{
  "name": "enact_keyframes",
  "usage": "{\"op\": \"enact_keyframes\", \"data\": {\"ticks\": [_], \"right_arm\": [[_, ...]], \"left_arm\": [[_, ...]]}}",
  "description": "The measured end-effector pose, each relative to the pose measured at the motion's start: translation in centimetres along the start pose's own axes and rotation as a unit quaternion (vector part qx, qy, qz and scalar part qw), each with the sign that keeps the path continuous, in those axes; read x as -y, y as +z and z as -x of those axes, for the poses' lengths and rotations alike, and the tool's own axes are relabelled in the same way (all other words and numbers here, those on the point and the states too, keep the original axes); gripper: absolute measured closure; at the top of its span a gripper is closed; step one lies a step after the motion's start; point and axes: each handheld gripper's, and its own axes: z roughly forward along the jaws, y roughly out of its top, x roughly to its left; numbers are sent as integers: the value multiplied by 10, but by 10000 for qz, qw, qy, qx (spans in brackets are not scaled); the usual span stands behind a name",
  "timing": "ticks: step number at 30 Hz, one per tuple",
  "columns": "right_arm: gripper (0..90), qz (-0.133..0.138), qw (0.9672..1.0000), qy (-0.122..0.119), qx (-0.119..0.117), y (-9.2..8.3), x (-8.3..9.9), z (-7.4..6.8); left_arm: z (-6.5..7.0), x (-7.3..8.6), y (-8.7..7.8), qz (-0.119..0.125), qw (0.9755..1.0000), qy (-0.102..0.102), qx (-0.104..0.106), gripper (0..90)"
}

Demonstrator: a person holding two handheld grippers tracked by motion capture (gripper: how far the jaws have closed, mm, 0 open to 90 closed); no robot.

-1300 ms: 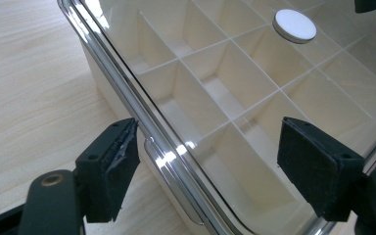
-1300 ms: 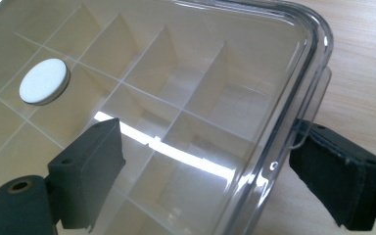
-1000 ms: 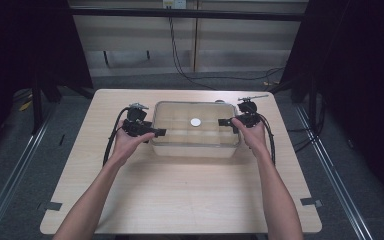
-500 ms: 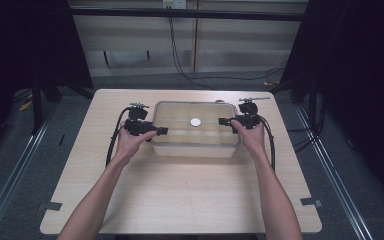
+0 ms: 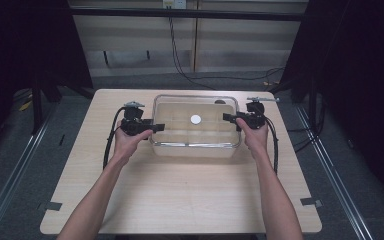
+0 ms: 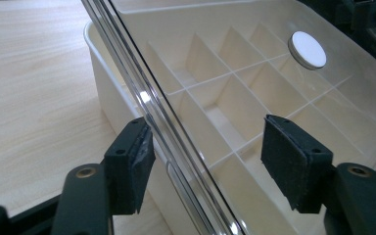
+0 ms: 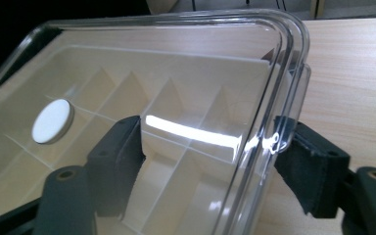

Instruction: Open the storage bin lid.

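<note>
Pale wood formed the counter [image 5: 180, 195], with dark floor and cables behind it. Near its far middle sat a cream divided box [image 5: 196, 131] under a clear lid [image 5: 196, 111] bearing a round white knob [image 5: 195, 119], the long axis running across the counter from one hand to the other. The left gripper [image 5: 156, 127] sat at the box's left short end, the right gripper [image 5: 227, 117] at its right short end, each equally near. In the left gripper view the lid's rim [image 6: 142, 98] ran between the jaws, which had just been closing but stood partly open, pads clear of it. In the right gripper view the lid's corner rim [image 7: 284, 98] lay between jaws that had likewise been closing; the outer pad seemed to touch, though a firm grip could not be told.
</note>
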Motion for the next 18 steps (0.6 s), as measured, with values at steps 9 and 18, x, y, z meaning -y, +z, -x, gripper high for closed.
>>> {"op": "enact_keyframes", "data": {"ticks": [9, 18], "right_arm": [[463, 329, 9992, 178, -169, -13, -2, 2], [504, 362, 9991, 141, -186, -23, -7, -3]], "left_arm": [[-1, -2, -12, 245, 9996, 72, 74, 500], [2, -5, -21, 340, 9993, 167, 35, 562]]}}
